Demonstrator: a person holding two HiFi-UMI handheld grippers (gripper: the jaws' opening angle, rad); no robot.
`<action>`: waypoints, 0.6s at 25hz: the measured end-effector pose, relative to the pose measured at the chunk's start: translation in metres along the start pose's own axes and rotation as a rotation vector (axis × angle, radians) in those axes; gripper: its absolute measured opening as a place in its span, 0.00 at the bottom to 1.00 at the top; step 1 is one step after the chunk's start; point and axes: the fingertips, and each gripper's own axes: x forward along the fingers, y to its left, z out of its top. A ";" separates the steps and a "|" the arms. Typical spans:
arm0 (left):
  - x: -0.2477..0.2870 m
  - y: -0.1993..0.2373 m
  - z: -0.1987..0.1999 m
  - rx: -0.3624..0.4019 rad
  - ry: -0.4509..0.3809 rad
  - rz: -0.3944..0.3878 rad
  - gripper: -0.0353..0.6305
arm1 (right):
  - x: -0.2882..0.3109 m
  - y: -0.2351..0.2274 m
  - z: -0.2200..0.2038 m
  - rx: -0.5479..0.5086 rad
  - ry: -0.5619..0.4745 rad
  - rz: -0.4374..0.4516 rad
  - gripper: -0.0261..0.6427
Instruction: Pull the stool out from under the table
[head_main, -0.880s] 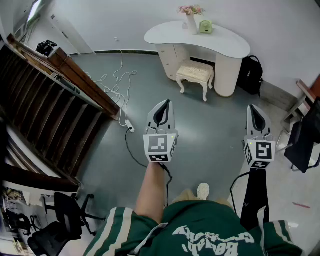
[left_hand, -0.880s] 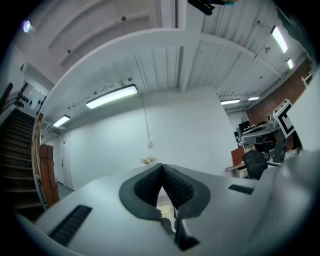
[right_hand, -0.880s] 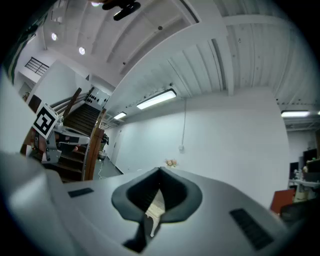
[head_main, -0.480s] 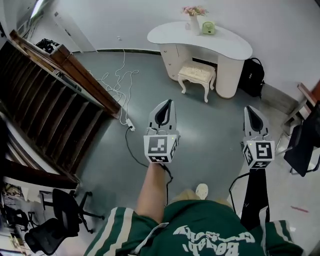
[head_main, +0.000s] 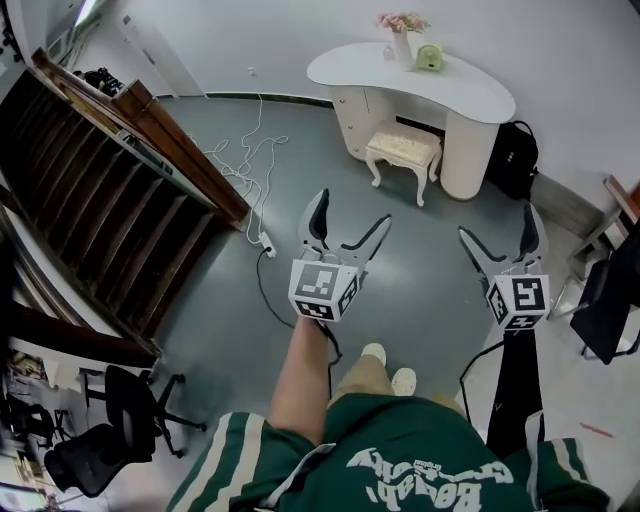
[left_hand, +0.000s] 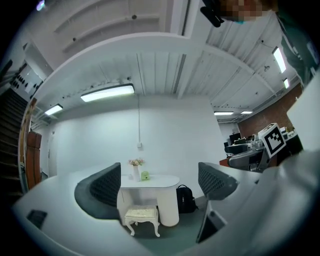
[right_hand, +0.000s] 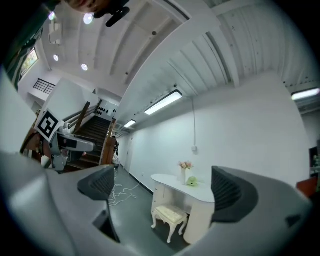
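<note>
Left gripper (head_main: 350, 212) and right gripper (head_main: 500, 226) have just gone from shut to wide open, both empty, likely readying to grasp the distant cream stool (head_main: 403, 150) part-way under the white table (head_main: 440, 95)

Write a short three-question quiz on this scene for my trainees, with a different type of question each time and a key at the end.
1. True or false: the left gripper and the right gripper both have their fingers closed together.
2. Where is the stool? A) upright on the floor, tucked part-way under the table; B) lying on its side in mid-floor; C) held between the left gripper's fingers.
3. Fill in the gap: the backpack on the floor beside the table's end is ___ in colour.

Key: 1 false (both are open and empty); 2 A; 3 black.
</note>
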 end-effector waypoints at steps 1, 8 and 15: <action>0.000 0.000 0.000 0.001 0.004 -0.001 0.74 | 0.001 -0.003 0.002 0.001 -0.005 -0.007 0.93; 0.008 0.020 -0.002 -0.002 0.000 0.025 0.74 | 0.020 0.001 -0.005 -0.008 0.010 0.020 0.93; 0.043 0.038 -0.012 -0.012 -0.004 0.021 0.74 | 0.056 -0.004 -0.017 -0.025 0.039 0.031 0.93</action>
